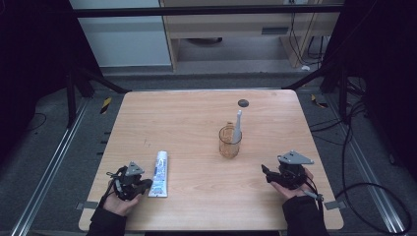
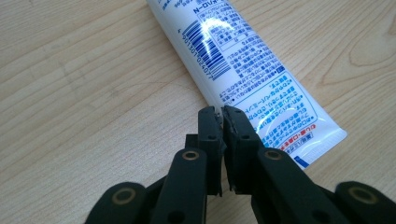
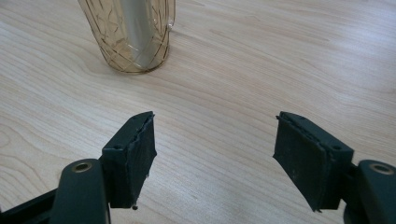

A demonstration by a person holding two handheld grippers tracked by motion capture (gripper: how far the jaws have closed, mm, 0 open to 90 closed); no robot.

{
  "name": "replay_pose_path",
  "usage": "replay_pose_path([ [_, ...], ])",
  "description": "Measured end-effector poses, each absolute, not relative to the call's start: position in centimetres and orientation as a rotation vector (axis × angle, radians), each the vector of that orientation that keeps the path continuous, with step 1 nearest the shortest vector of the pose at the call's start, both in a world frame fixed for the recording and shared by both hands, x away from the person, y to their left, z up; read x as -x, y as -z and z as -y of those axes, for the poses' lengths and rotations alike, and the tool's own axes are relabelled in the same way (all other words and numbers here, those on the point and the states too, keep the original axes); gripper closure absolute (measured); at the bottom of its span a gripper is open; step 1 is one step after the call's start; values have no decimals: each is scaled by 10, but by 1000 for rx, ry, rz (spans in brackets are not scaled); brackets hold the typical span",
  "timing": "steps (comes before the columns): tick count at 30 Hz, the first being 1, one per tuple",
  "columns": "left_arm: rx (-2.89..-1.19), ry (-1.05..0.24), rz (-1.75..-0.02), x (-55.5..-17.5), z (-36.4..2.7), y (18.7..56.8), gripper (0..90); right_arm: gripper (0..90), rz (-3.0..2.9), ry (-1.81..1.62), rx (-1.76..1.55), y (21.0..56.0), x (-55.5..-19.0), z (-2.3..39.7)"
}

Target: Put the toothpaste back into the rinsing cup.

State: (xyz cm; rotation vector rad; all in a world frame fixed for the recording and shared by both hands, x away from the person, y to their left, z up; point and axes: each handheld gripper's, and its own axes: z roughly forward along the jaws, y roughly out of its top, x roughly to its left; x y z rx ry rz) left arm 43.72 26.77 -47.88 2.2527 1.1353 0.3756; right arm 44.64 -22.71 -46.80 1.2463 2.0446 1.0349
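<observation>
Left hand-held gripper (image 2: 220,114) shut, tube (image 2: 243,70) just beside.

Support surface: a light wooden table (image 1: 196,123). A white toothpaste tube (image 1: 159,173) lies flat on it, just right of the left gripper's fingers (image 2: 236,140). An amber glass cup (image 1: 229,142) stands upright ahead of the right gripper's fingers (image 3: 133,154), well apart.

High view overlooks table (image 1: 196,123); tong cameras skim it.
</observation>
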Motion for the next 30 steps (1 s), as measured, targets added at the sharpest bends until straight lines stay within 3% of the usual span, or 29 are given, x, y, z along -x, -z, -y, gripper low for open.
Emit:
replay_pose_path([
  [30,-2271,-330,-1029,-438,-245,479,876,285,-2049,-1007,-1264,472,-450,227],
])
